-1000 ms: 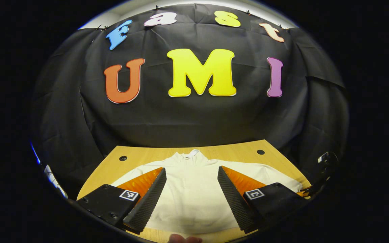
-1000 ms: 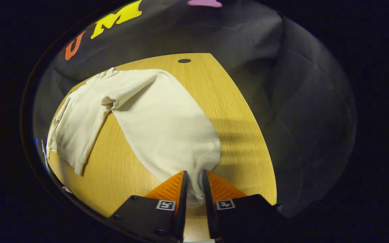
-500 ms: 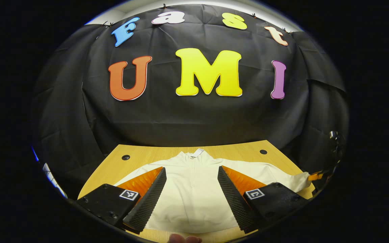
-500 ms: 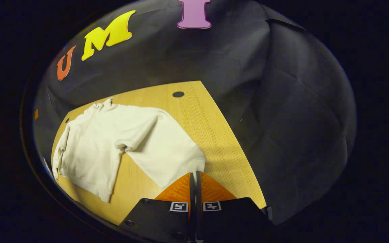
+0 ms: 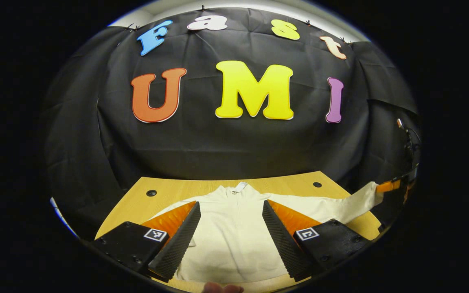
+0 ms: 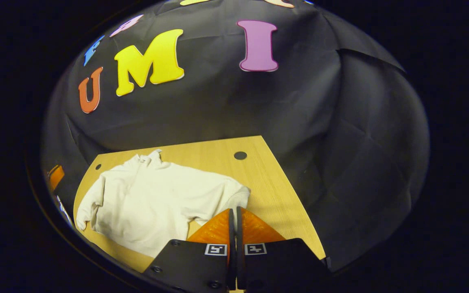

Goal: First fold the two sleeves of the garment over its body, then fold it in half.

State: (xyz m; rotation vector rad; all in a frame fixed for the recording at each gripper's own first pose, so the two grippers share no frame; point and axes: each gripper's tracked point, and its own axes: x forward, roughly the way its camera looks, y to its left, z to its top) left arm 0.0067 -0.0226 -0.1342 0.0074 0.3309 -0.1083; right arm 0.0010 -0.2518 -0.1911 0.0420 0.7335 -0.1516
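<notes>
A cream zip-neck garment lies face up on the wooden table, collar toward the wall. My left gripper hovers open over its chest, one finger on each side of the zip line, holding nothing. In the right gripper view, my right gripper is shut on the cuff of the right sleeve. In the left gripper view that sleeve rises off the table toward the right gripper at the far right. The other sleeve lies along the body's far side.
The table has round cable holes near its back corners. Black cloth wall stands close behind and to the right of the table. A fingertip shows at the bottom edge of the left gripper view.
The right gripper closed fully on the sleeve cuff, then lifted it off the table and carried it toward the body. The left gripper stayed open and nearly still.
</notes>
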